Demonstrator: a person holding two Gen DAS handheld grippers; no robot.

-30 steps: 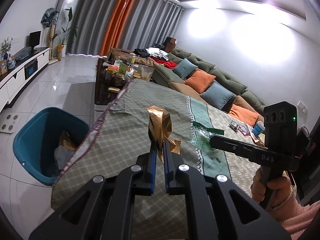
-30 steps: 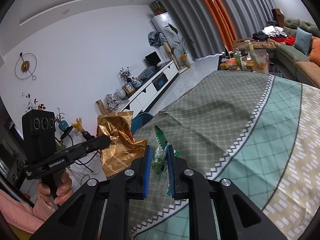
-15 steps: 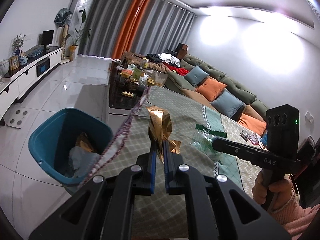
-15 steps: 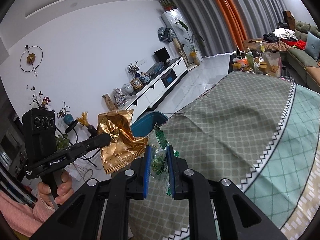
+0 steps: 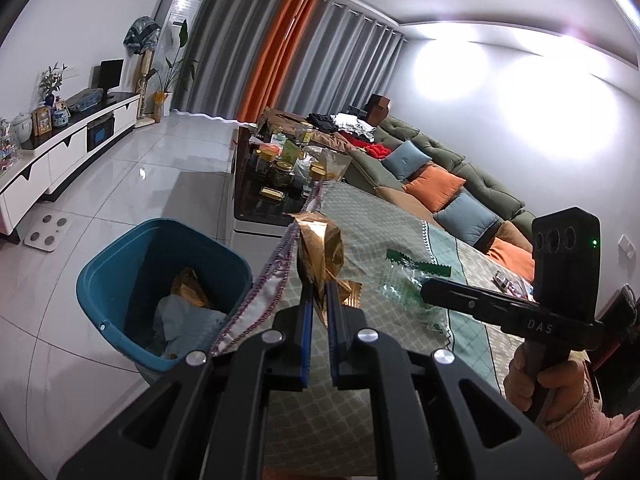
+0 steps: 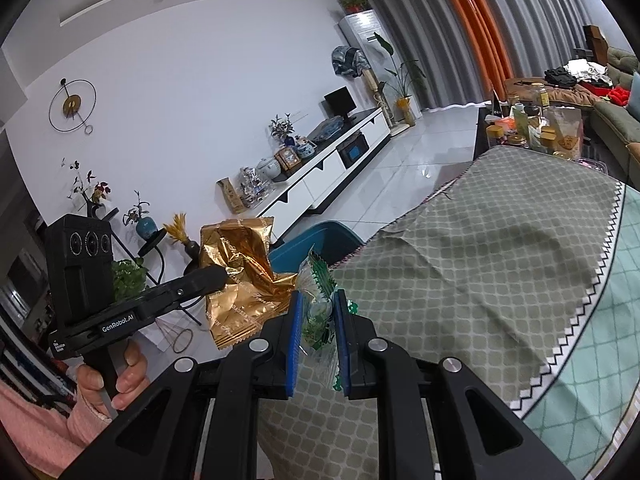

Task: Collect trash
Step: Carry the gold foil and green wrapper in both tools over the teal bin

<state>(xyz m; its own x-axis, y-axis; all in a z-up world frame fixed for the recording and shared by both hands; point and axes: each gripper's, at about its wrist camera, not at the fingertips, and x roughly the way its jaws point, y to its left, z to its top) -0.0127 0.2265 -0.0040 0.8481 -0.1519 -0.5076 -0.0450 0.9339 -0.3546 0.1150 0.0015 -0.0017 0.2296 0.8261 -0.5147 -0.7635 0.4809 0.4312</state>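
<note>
L claw (image 5: 318,288): blue-padded jaws pinching a gold wrapper (image 5: 320,256), gap nearly nil. Wrapper is crinkled metallic foil, creased and glossy, standing up ahead of the tips; a flat crimped corner is sticking out just R of the pads. In the R view the same wrapper (image 6: 240,276) is hanging off the L claw's black tip (image 6: 208,278), broad, crumpled, serrated seam at its lower edge.

R claw (image 6: 318,300): jaws clamping a clear bag (image 6: 318,288), thin see-through film w/ green print and a zigzag-cut green top edge, bunched between the blue ribbed pads and poking up past the tips. In the L view the bag (image 5: 404,280) is showing at the R claw's tip (image 5: 426,292), puffy and wrinkled.

Bin (image 5: 160,280): teal plastic, rounded-rectangular, smooth walls, sitting on the glossy tile floor below and L of the L claw, just beside the cloth hem. Inside it: a gold foil scrap and pale crumpled paper. From the R claw only its rim (image 6: 320,236) is peeking out, ahead of the tips.

Tablecloth (image 5: 372,228): matte woven fabric, grey-green lattice print, fringed hem, lying under both claws.

Hands gripping each handle, pink knit sleeve (image 5: 600,440) on the R one.
</note>
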